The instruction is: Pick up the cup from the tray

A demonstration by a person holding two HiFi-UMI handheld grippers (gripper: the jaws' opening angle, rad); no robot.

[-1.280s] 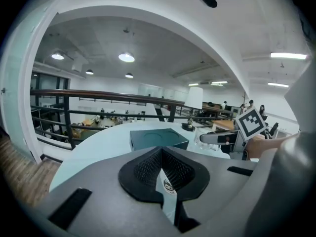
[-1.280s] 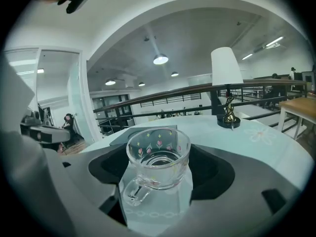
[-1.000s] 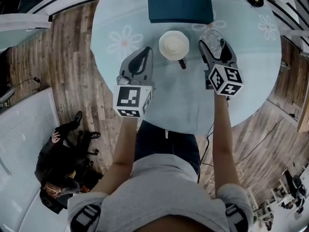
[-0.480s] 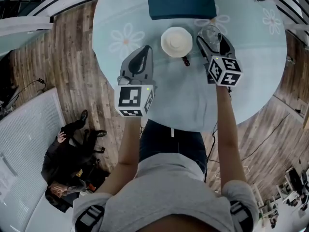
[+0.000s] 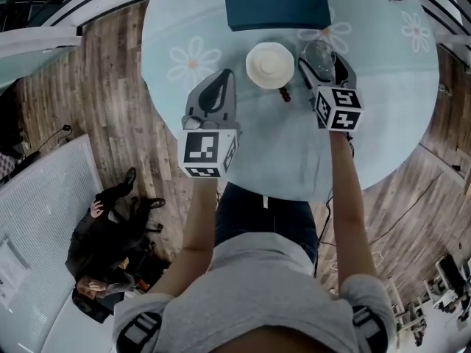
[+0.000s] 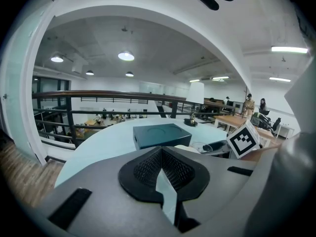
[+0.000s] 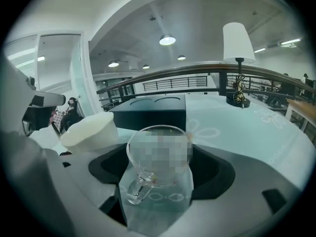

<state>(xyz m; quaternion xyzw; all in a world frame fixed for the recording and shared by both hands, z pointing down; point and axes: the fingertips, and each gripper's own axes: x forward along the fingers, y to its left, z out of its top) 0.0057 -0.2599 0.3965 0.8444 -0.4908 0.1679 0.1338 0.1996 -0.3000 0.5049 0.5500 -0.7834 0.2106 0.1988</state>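
Right gripper [image 5: 322, 54] is at the glass cup [image 7: 159, 157]. Its jaws stand wide apart with the cup's clear wall filling the space between them. They look closed onto the glass on both sides, so I call that a hold. The cup is out on the pale blue worktop [image 5: 383, 101], just in front of the dark tray [image 5: 276, 2] rather than on it, and beside a white bowl-like cup [image 5: 269, 65]. Left gripper [image 5: 221, 79] hangs above the near part of the worktop. Its jaws are drawn almost together, only a thin slit shows between them, and they hold nothing.

To do this well, the grip wants to be firm and level, since the glass is smooth and round and could slip or turn between the jaws. A straight upward lift looks best, with no sideways drift, because the white cup stands just to the left. The handle points back towards the camera on the left, clear of the jaws, so the squeeze should land on the body alone.

The head view gives the layout, with cup, white cup and tray in a cluster and the left gripper well apart. The right gripper view alone shows the handle's direction and how the glass sits between the jaws. No view tells me whether the base is clear of the worktop.
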